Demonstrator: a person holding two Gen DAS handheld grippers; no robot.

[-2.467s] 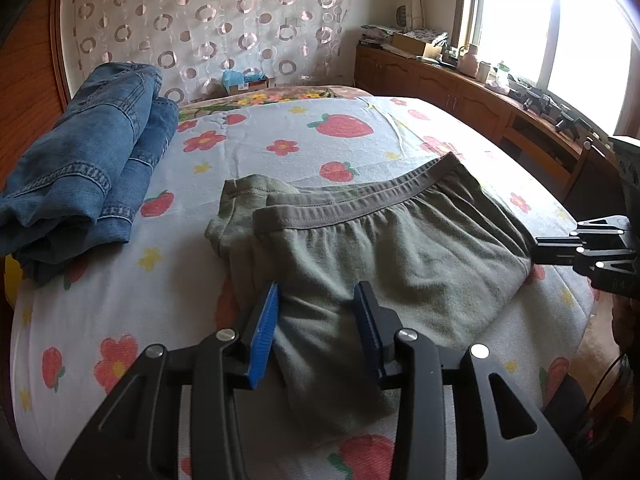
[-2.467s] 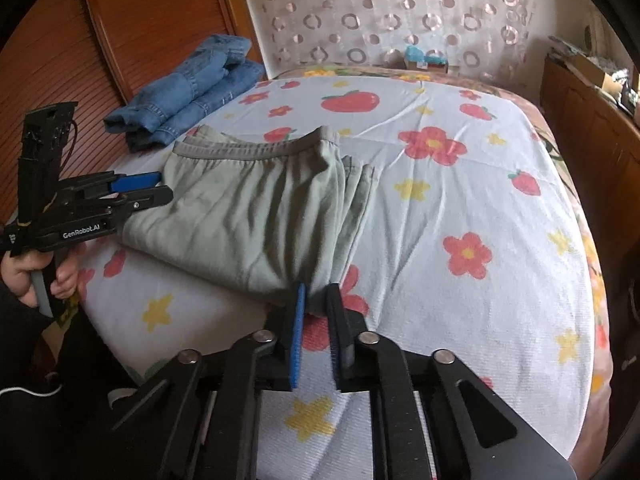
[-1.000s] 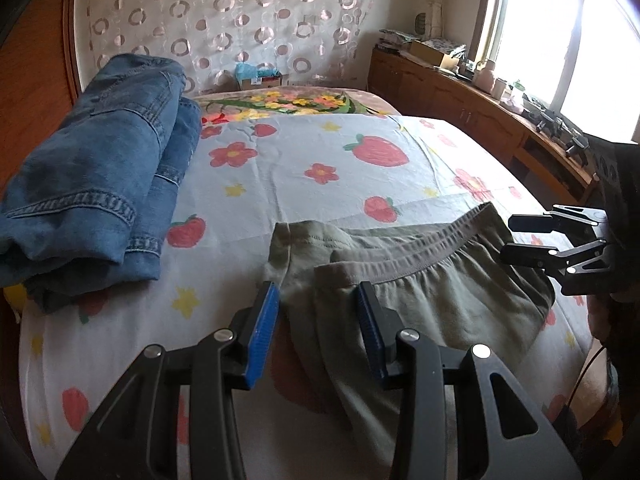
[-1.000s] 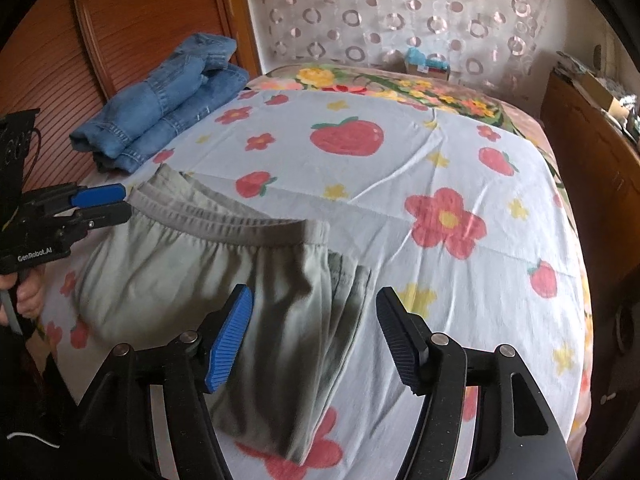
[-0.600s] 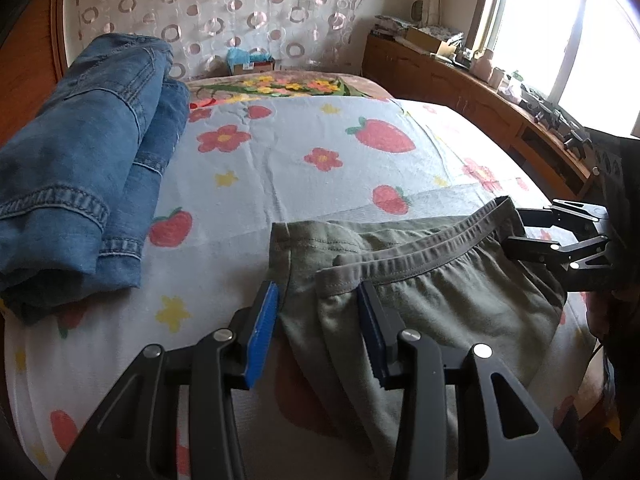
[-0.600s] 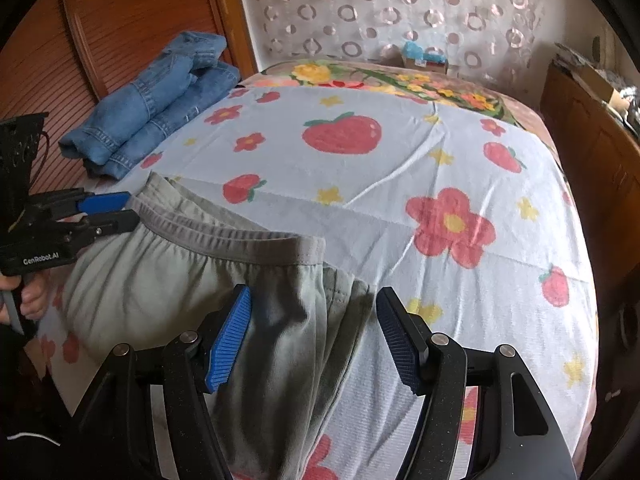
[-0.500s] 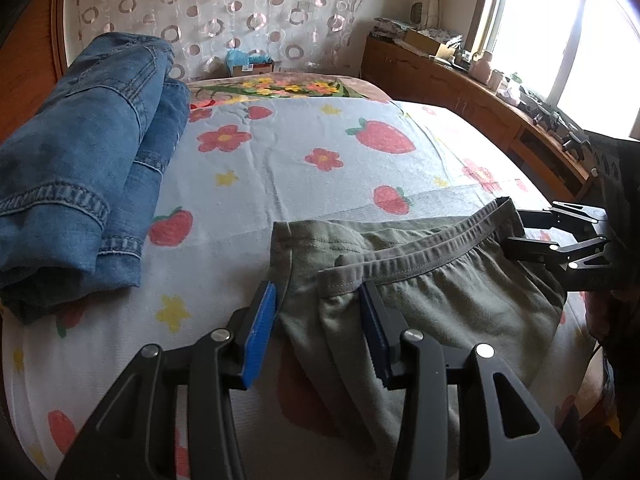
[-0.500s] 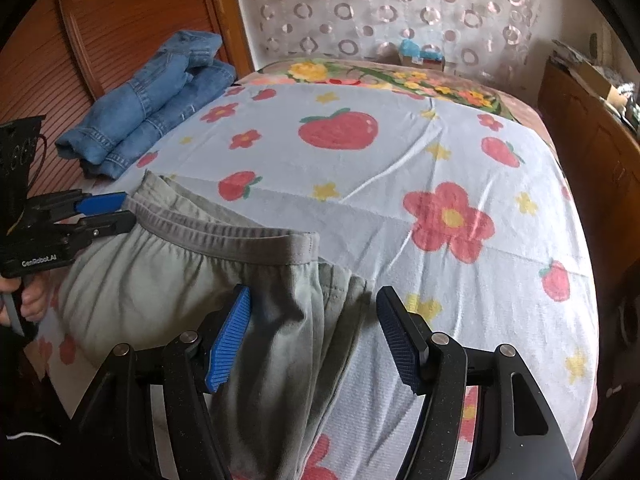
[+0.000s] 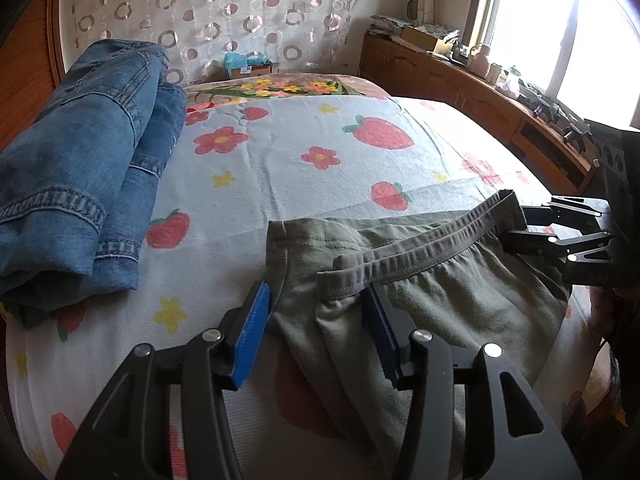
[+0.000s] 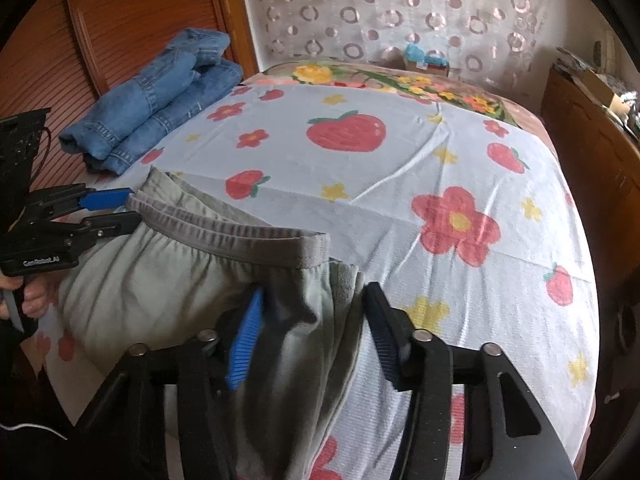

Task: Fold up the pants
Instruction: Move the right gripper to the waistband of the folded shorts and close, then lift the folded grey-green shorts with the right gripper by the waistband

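- Lying near the front edge of the bed [image 9: 280, 168], the olive-green pants [image 9: 440, 296] are folded into a flat bundle, with the elastic waistband [image 9: 420, 258] running across the top on the far side.
- The left gripper [image 9: 316, 332] has its jaws spread wide, one on each side of the left end of the pants where the waistband corner sits; the fabric lies between the blue pads [image 9: 252, 332] and is not pinched.
- In the right wrist view the right gripper [image 10: 312, 332] also stands wide open, straddling the right end of the pants [image 10: 180, 280]; cloth fills the gap and bunches up against the left pad.
- From the left wrist view the right gripper [image 9: 560, 236] shows at the far right, by the right end of the waistband, with daylight between its fingers.
- From the right wrist view the left gripper [image 10: 108, 212] shows at the left, held in a hand [image 10: 28, 300], its tips beside the waistband [image 10: 224, 236].
- A folded pair of blue jeans [image 9: 80, 168] rests on the far left of the bed, well apart from the olive pants.
- The bedsheet [image 10: 400, 184] is white with red strawberries and flowers.
- A wooden cabinet [image 9: 460, 84] runs along the right wall under a bright window [image 9: 560, 20].
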